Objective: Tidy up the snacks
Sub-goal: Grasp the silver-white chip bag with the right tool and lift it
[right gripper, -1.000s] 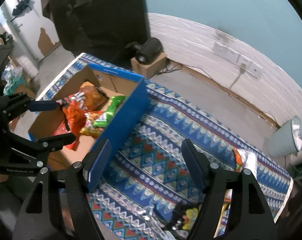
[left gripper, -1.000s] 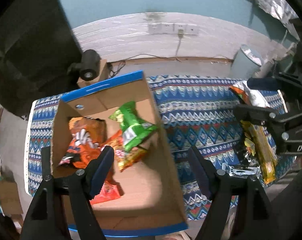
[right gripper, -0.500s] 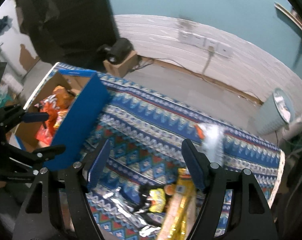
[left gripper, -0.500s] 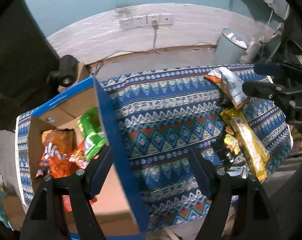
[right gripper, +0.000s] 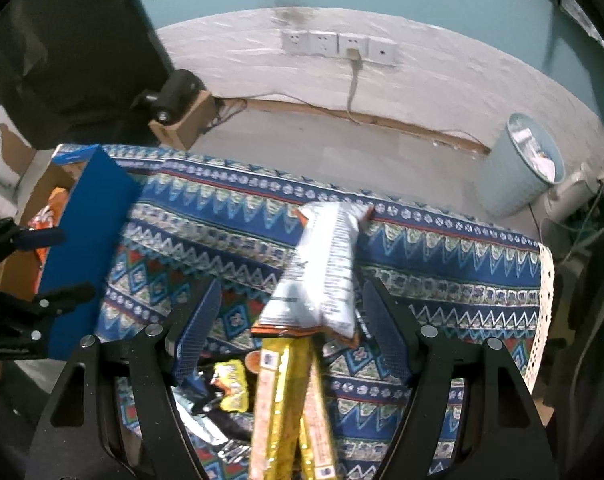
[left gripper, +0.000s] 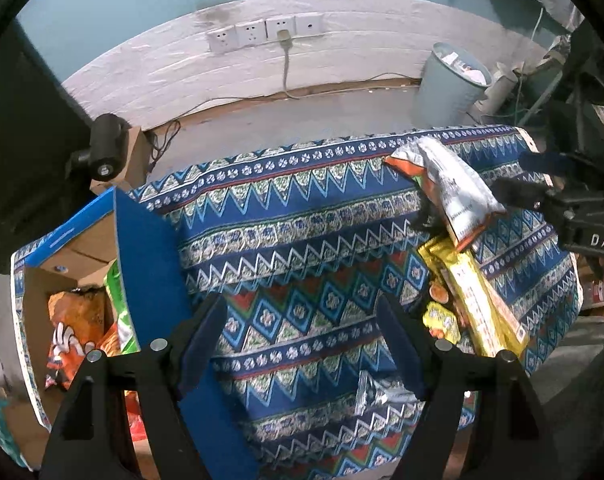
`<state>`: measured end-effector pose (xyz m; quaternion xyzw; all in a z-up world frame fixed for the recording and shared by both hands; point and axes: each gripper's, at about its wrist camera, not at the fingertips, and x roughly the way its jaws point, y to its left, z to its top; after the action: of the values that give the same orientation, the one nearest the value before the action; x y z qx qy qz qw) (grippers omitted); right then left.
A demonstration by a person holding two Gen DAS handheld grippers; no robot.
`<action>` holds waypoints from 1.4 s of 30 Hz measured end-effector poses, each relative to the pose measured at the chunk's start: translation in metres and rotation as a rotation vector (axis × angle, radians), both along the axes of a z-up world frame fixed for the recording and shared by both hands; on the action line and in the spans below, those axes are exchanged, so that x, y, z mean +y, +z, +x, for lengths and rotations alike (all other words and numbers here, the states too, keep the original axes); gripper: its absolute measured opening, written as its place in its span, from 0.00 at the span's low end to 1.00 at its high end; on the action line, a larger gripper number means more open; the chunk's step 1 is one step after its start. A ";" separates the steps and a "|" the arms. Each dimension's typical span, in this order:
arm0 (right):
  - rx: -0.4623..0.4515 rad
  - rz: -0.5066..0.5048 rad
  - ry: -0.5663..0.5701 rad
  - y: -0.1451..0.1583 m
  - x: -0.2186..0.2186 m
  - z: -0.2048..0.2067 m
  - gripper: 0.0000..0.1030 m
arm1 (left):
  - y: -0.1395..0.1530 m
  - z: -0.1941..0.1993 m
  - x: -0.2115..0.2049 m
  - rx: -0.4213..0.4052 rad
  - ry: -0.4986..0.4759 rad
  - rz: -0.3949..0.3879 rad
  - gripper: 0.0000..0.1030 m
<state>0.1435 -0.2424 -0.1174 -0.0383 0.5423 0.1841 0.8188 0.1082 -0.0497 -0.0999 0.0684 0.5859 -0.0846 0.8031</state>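
A blue cardboard box stands at the table's left end, with orange and green snack bags inside; it also shows in the right wrist view. My left gripper is open and empty over the patterned cloth, right of the box wall. My right gripper is open, and a silver and orange snack bag lies between its fingers. A long yellow packet lies below it. Both also show in the left wrist view: the bag and the packet.
A small yellow packet and a silvery wrapper lie near the table's front edge. A pale blue bin stands on the floor behind the table. A black camera sits on a wooden block at the back left.
Both grippers have swung right, away from the box. The right gripper has come over the silver bag and yellow packet, which now lie between its fingers.
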 end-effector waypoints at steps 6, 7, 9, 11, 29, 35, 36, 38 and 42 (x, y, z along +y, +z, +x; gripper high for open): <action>0.039 -0.012 -0.021 -0.021 -0.001 0.019 0.72 | -0.011 0.021 -0.008 0.007 0.012 0.005 0.76; 0.045 -0.014 -0.023 -0.024 -0.001 0.022 0.72 | -0.013 0.023 -0.009 0.010 0.013 0.005 0.76; 0.060 -0.020 -0.027 -0.033 0.000 0.030 0.72 | -0.018 0.030 -0.010 0.017 0.018 0.005 0.76; 0.071 -0.026 -0.028 -0.039 0.002 0.035 0.72 | -0.023 0.037 -0.010 0.024 0.022 0.003 0.76; 0.143 -0.156 0.007 -0.091 0.030 0.067 0.72 | -0.069 0.072 -0.007 0.075 0.044 0.020 0.76; 0.140 -0.152 -0.008 -0.095 0.023 0.066 0.41 | -0.070 0.066 -0.016 0.087 0.022 0.025 0.76; 0.136 -0.147 -0.009 -0.093 0.022 0.066 0.38 | -0.068 0.063 -0.019 0.086 0.014 0.025 0.76; 0.117 -0.133 -0.010 -0.087 0.019 0.062 0.36 | -0.065 0.059 -0.024 0.086 0.004 0.021 0.76; 0.072 -0.118 -0.008 -0.071 0.013 0.052 0.36 | -0.061 0.048 -0.034 0.110 0.002 -0.010 0.76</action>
<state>0.1952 -0.2297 -0.1885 -0.0778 0.5817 0.1497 0.7957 0.1559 -0.0832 -0.1609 0.0589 0.6287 -0.0905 0.7702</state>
